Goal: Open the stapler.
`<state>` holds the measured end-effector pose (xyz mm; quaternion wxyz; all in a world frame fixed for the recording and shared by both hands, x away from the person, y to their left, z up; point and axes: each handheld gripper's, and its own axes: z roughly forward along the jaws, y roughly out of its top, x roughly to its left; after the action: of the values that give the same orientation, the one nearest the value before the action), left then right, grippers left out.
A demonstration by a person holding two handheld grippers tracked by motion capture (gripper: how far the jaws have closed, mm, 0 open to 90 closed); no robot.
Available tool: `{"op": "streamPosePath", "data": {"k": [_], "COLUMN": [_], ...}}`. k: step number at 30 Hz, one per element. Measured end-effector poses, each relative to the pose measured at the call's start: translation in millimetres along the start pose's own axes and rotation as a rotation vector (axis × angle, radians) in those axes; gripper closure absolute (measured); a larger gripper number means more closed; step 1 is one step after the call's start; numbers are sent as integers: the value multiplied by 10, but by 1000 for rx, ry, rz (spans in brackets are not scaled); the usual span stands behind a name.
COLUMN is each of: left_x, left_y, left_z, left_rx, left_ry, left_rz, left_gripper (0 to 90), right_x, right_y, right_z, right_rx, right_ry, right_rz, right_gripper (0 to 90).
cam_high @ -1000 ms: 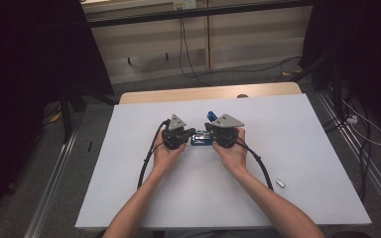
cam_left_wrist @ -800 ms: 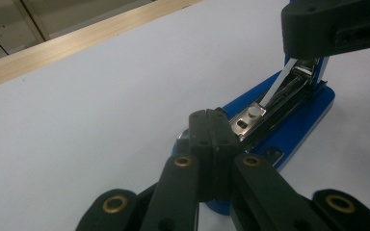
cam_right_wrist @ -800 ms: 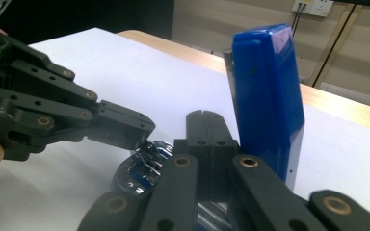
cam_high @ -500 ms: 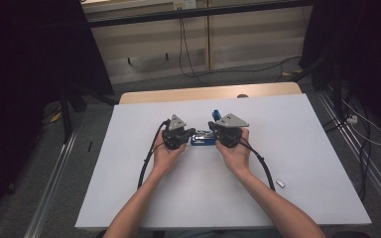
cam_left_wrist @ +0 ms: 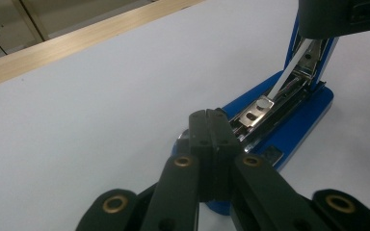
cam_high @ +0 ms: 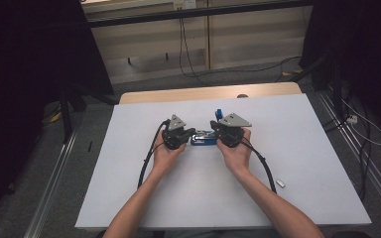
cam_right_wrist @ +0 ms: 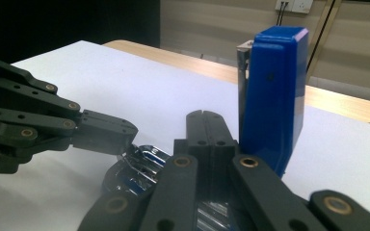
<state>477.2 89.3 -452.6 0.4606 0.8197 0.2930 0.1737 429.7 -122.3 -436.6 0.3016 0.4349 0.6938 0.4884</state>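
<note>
A small silver piece (cam_high: 280, 183) lies on the white surface (cam_high: 317, 148) near its right edge; cables (cam_high: 362, 134) trail across the floor (cam_high: 84, 134).

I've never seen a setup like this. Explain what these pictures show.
A person sits at a white table, holding a hand tool with two black fingers in each hand: the left gripper and the right gripper. One picture looks down from above; the other two come from cameras riding on each gripper. Between them lies a blue stapler, its top swung open and standing upright. Both grippers are shut, their tips at the stapler. A small silver piece lies by the right arm.
</note>
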Motion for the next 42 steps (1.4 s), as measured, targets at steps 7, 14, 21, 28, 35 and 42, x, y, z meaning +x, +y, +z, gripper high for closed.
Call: {"op": "streamPosePath", "data": {"k": [7,14,21,28,35,42], "left_x": [-2,-6,-16,-12,-14,-14], "left_y": [-1,-3,3,-1,-8,-8], "left_z": [-1,1,-2,-2,-2,-2], "left_rx": [0,-3,4,1,-5,-4], "left_ry": [2,1,10,7,9,8], "left_rz": [1,4,20,14,12,11], "left_gripper": [900,900,900,900,900,900], "right_x": [-13,-13,-34,-125,-184,-205], "right_y": [-6,-15,-12,-11,-36,-41], "right_z": [-17,-22,-42,-97,-141,-152], "right_rx": [-6,-14,-18,-33,-28,-24], "right_ry": [-3,-7,-10,-29,-32,-23], "right_rz": [-1,1,3,10,-7,-4], "right_gripper": [900,900,900,900,900,900]}}
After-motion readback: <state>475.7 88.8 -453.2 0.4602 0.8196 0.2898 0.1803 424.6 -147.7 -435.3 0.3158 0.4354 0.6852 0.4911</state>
